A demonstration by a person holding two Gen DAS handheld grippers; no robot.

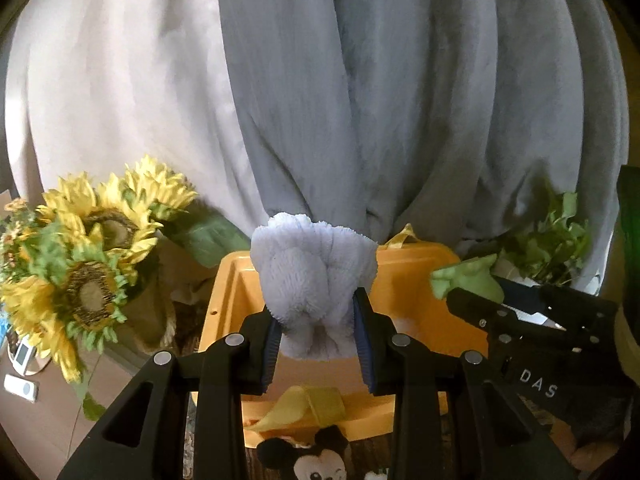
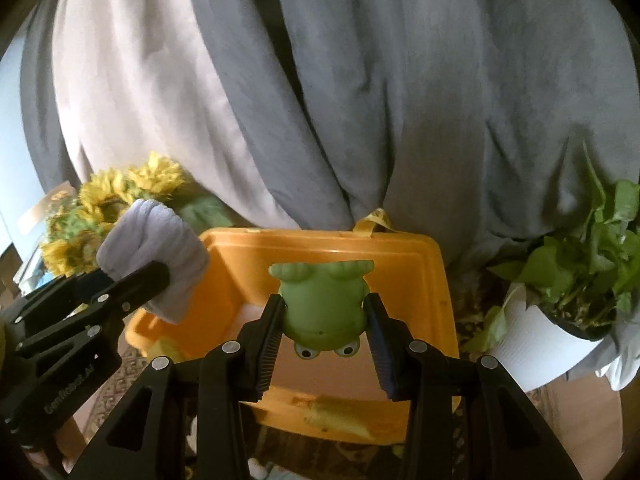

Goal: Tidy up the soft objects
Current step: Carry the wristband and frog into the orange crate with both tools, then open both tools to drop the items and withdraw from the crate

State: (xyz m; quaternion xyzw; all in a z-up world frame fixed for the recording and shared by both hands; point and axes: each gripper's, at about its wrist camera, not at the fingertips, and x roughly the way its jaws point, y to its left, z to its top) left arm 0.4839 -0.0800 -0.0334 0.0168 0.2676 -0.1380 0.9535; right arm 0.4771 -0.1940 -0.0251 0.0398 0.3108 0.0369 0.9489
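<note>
Left wrist view: left hand-held gripper (image 1: 318, 334) clamped on a lavender fuzzy cloth bundle (image 1: 314, 272), pads pressing both sides, bundle hanging over the open orange bin (image 1: 416, 280). Right hand-held gripper (image 1: 472, 296) comes in at 3 o'clock, a green toy edge at its tip. Sunflower bunch (image 1: 92, 248) at 9 o'clock of the bin, leafy plant (image 1: 548, 240) at 2 o'clock. Mouse plush (image 1: 316, 460) at 6 o'clock, just below the bin's near wall, partly hidden by the fingers. Yellow cloth (image 1: 308, 404) lies over the near rim. Gray curtain (image 1: 400, 100) fills the background.

Right wrist view: right hand-held gripper (image 2: 325, 330) holds a green frog toy (image 2: 324, 308), upside down, eyes toward the camera, above the orange bin (image 2: 400, 248). Left hand-held gripper (image 2: 154, 280) at 9 o'clock with the lavender bundle (image 2: 160, 248) over the bin's left corner. Potted plant in a white pot (image 2: 532, 352) at 3 o'clock.
</note>
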